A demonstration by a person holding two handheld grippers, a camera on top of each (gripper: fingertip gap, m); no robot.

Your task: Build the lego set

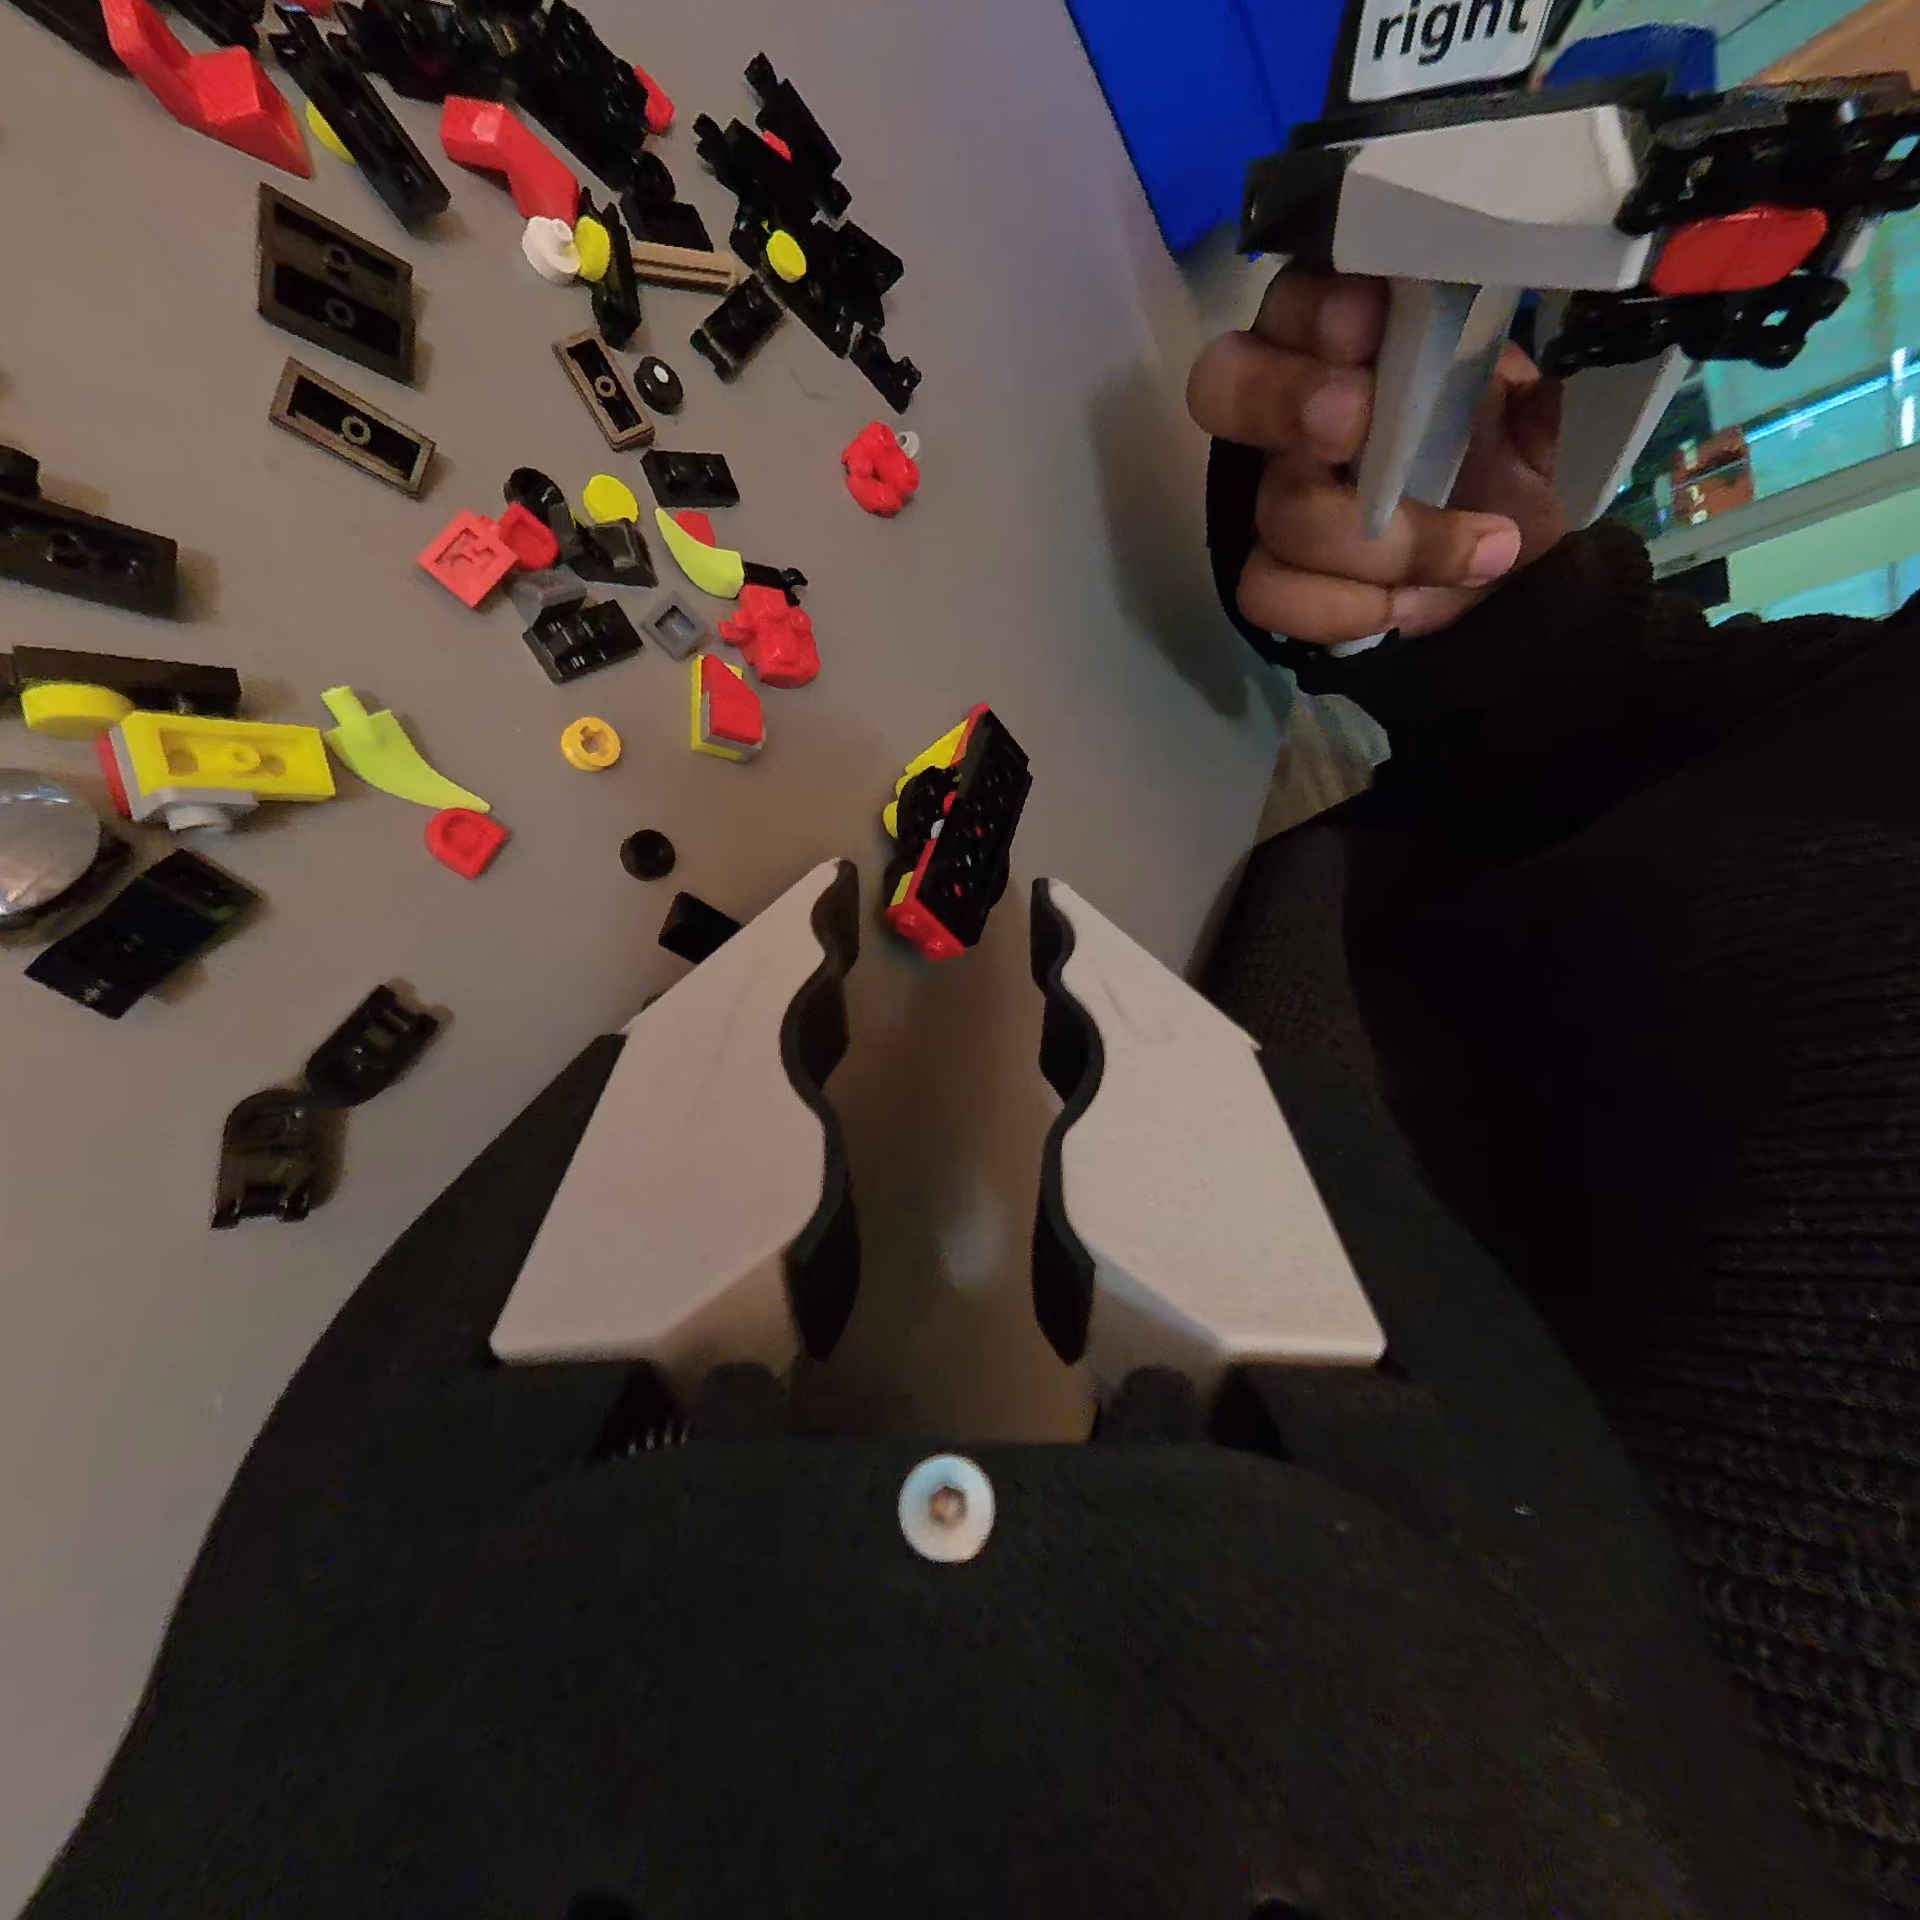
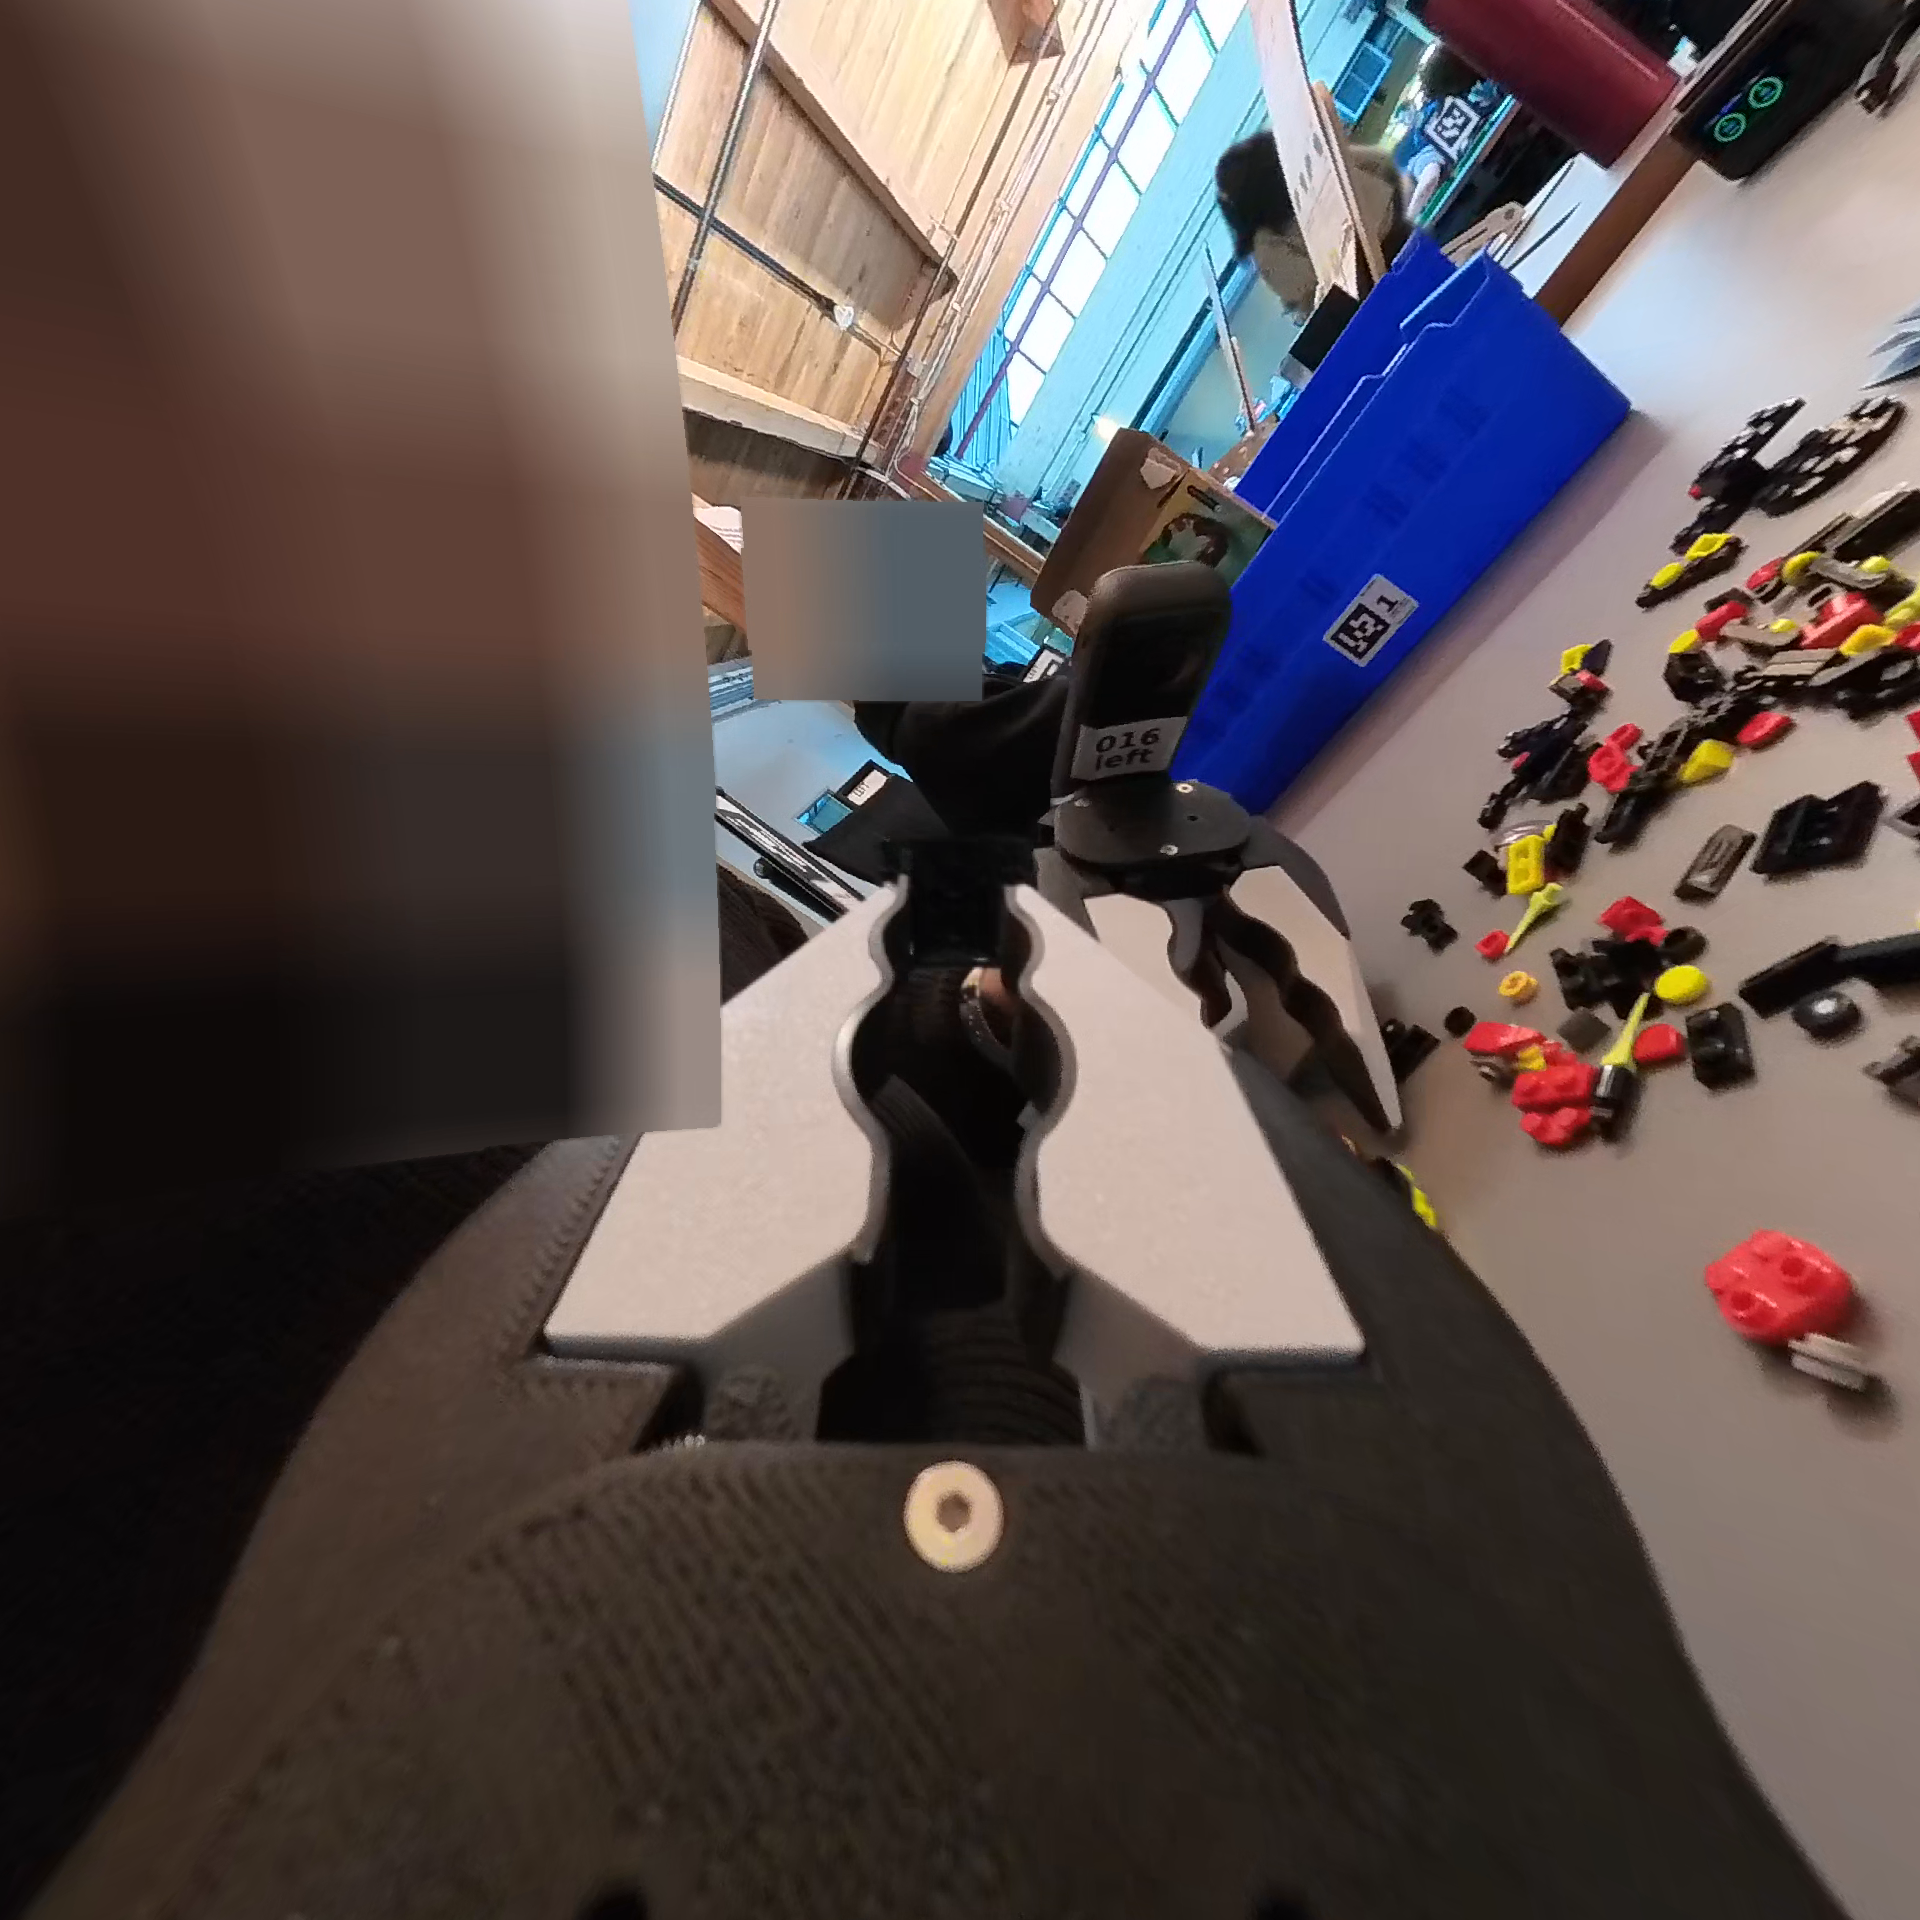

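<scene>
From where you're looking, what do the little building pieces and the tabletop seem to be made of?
The toy bricks look like moulded plastic, glossy, with studs and crisp edges. The grey table looks like a smooth matte laminate, showing only soft shadows; its real material is unclear.

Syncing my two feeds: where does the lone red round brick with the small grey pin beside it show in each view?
Left wrist view: red round brick, upper middle, at the right fringe of the scattered pieces.
Right wrist view: red round brick, lower right, apart from the other pieces on the table.
Shared landmark: blue bin, standing on the table.
</scene>
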